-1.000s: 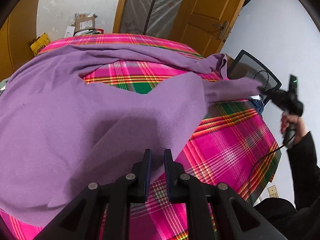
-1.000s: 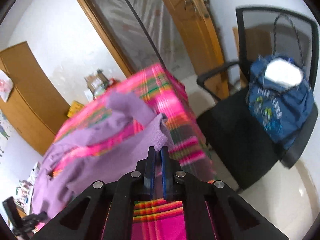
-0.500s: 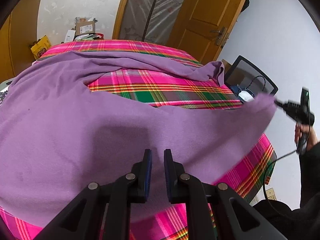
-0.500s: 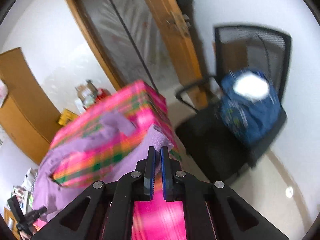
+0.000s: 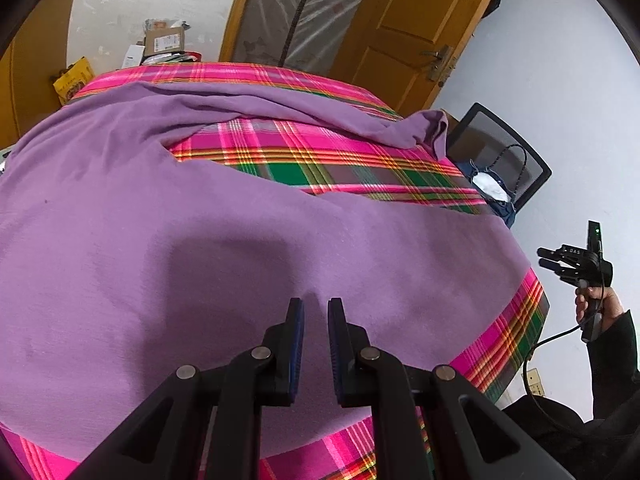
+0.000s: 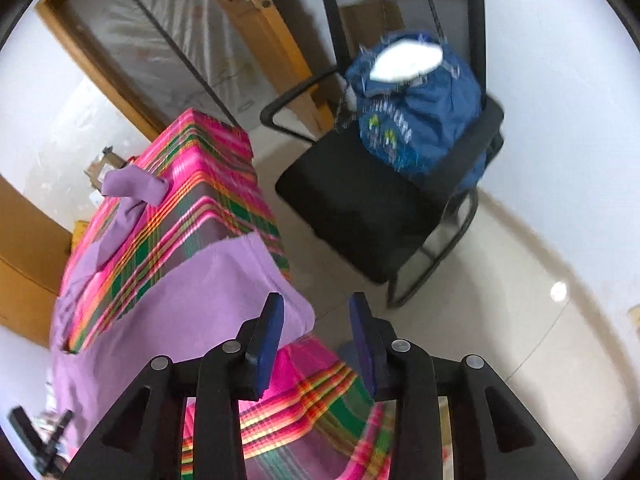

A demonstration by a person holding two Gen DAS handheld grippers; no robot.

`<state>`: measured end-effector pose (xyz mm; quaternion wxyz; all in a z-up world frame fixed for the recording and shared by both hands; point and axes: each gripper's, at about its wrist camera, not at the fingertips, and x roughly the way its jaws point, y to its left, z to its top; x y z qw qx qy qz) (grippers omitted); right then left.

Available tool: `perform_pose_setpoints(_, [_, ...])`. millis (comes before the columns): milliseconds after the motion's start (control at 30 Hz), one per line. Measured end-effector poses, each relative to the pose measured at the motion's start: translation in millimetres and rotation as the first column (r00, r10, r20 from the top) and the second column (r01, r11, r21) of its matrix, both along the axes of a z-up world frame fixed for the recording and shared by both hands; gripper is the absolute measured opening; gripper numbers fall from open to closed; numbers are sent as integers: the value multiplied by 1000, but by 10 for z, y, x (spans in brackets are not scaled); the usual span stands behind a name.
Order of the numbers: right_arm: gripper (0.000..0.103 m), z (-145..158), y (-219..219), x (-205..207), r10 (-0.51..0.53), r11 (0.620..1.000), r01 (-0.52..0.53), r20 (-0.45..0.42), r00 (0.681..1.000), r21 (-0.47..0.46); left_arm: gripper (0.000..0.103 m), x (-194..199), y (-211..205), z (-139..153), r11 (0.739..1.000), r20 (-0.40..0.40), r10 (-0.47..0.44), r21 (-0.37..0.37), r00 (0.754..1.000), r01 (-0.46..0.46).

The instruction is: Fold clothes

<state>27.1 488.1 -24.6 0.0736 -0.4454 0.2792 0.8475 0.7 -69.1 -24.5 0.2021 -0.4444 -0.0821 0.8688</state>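
Note:
A purple garment (image 5: 200, 240) lies spread over the table's pink plaid cloth (image 5: 320, 160). My left gripper (image 5: 316, 308) is shut on a pinch of the garment at its near edge, where a small crease runs into the narrow gap. My right gripper (image 6: 316, 312) hangs past the table's right edge and its jaws are opening. The garment's corner (image 6: 240, 280) lies loose just behind the left finger, and neither pad presses on it. In the left wrist view the right gripper (image 5: 543, 258) is held in a hand, apart from the cloth.
A black office chair (image 6: 360, 208) with a blue bag (image 6: 412, 120) on it stands beside the table's right end. A wooden door (image 5: 400, 20) and cardboard boxes (image 5: 164, 38) are beyond the far edge. The person's dark sleeve (image 5: 612, 344) is at the right.
The right gripper drew the garment's corner out to the right across the table, then opened and let it go. The cloth now lies flat. The left gripper kept its place and its grip.

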Motion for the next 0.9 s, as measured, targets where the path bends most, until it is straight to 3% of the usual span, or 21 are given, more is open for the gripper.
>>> perform_pose_setpoints(167, [35,-287,-68,-32,7,982,-5,13,1000,-186,11,6,-25,-37,1000,10,7,4,1000,-7])
perform_pose_setpoints(367, [38,-415,-17,-72,-41,941,35,-10,999,-338,11,27,-108,-115,999,33,30,19,999,-30])
perform_pose_setpoints(467, [35,-439,-16,-83,-59,932,42,-38,997,-360,11,31,-132,-148,999,42,34,28,999,-35])
perform_pose_setpoints(533, [10,-399,-50,-93,-56,942,31,-65,996,-334,11,41,-137,-156,999,42,35,32,998,-37])
perform_pose_setpoints(567, [7,-377,-67,-95,-54,947,29,-71,996,-320,11,46,-135,-158,999,42,35,34,998,-37])
perform_pose_setpoints(700, [5,-312,-32,-20,-81,964,57,-80,993,-261,11,63,-163,-166,998,44,36,46,998,-38])
perform_pose_setpoints(833, [7,-292,76,97,-157,976,150,-33,987,-156,11,85,-220,-164,997,45,46,54,998,-49])
perform_pose_setpoints(900, [8,-133,24,125,-166,983,158,-90,982,-96,11,111,-332,-123,995,29,87,44,996,-88])
